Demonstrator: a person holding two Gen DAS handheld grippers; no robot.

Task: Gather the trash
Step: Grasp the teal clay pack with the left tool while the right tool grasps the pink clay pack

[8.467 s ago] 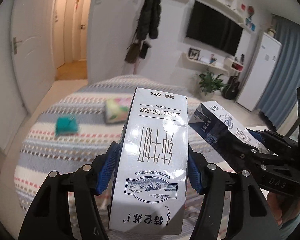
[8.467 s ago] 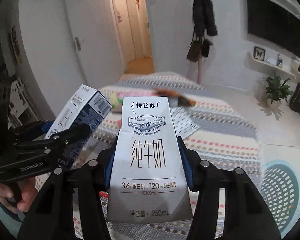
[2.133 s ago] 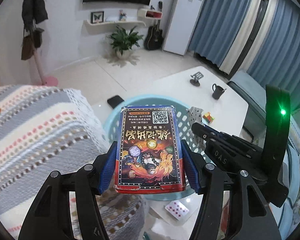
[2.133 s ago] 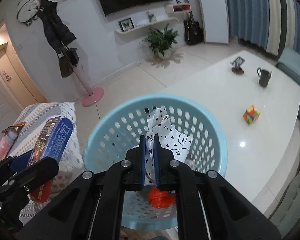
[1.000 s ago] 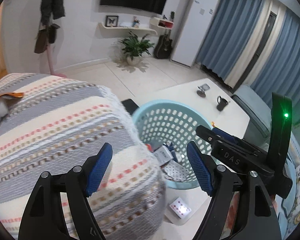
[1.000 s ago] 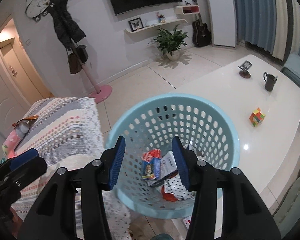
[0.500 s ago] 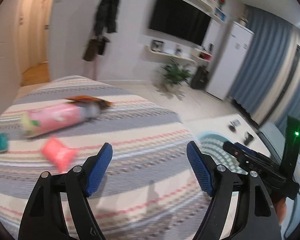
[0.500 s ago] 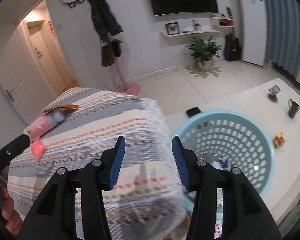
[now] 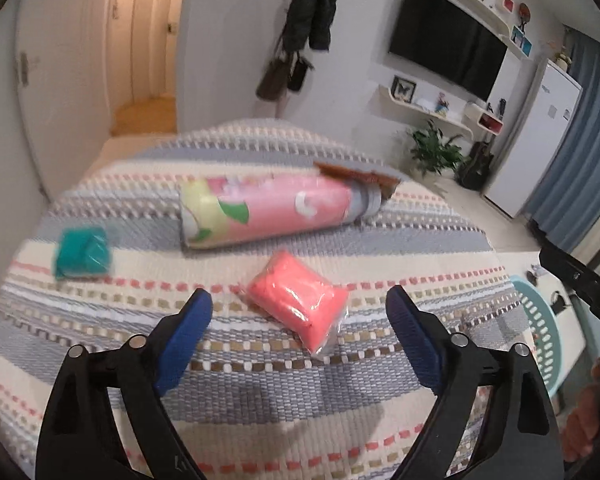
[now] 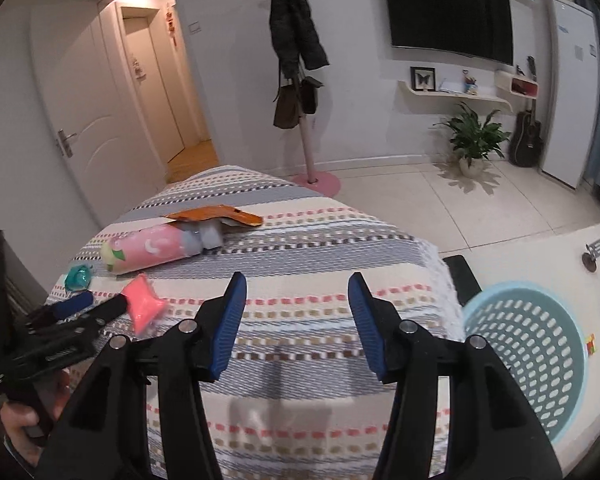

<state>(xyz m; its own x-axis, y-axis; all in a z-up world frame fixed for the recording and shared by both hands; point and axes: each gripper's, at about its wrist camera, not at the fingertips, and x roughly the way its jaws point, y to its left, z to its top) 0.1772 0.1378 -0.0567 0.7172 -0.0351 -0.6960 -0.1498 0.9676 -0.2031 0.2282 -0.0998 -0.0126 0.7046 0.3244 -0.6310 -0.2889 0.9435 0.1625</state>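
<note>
The striped cloth (image 9: 260,384) covers a surface that fills the lower and middle part of both views, its grey, cream and pink bands running across the frame. At the lower right of the right wrist view a light blue basket (image 10: 572,344) with a perforated wall stands just beside the cloth's edge on a white surface (image 10: 556,252); in the left wrist view only its rim shows at the right edge.

The left gripper (image 9: 298,316) reaches in from the bottom of its view with its blue-padded fingers (image 9: 188,328) spread wide and released, nothing between them. The right gripper (image 10: 296,314) sits at bottom centre of its own view, its fingers (image 10: 230,320) likewise apart and empty.

A pink bottle (image 9: 276,210) lies on its side in the centre of the left wrist view, cap end toward the right, touching a brown wrapper (image 9: 360,176) behind it. A pink packet (image 9: 298,300) in clear film lies below the bottle, between the left gripper's fingertips in the frame and just ahead of them on the cloth. A small teal packet (image 9: 83,253) lies at the left of the frame, well apart from the pink one.
</note>
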